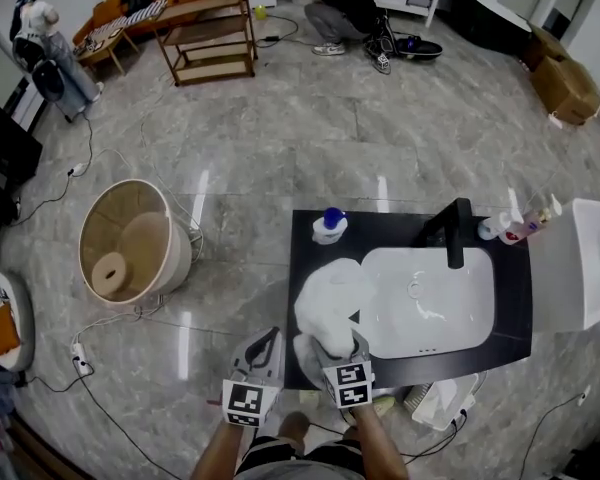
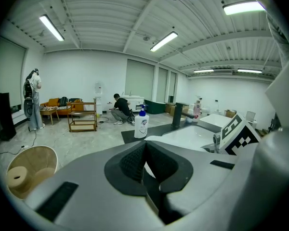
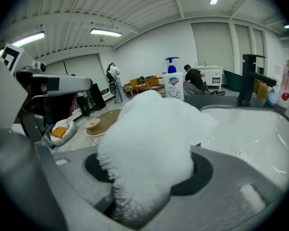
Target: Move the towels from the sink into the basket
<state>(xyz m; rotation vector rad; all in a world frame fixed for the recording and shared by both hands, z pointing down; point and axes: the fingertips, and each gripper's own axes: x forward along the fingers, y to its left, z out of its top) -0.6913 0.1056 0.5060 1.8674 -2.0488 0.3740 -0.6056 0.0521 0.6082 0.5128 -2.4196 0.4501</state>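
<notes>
Towel (image 3: 149,143), white, clamped in R tongs (image 3: 142,201) by sink (image 1: 440,303) rim; L tongs (image 2: 145,165) together, empty.

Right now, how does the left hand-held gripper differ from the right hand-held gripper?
The right hand-held gripper is clamped on a white towel. The left hand-held gripper holds nothing, and its jaws are together. The right one is over the black counter beside the sink. The left one is off the counter's edge, above the floor. Both are grey, held side by side and pointing forward.
</notes>
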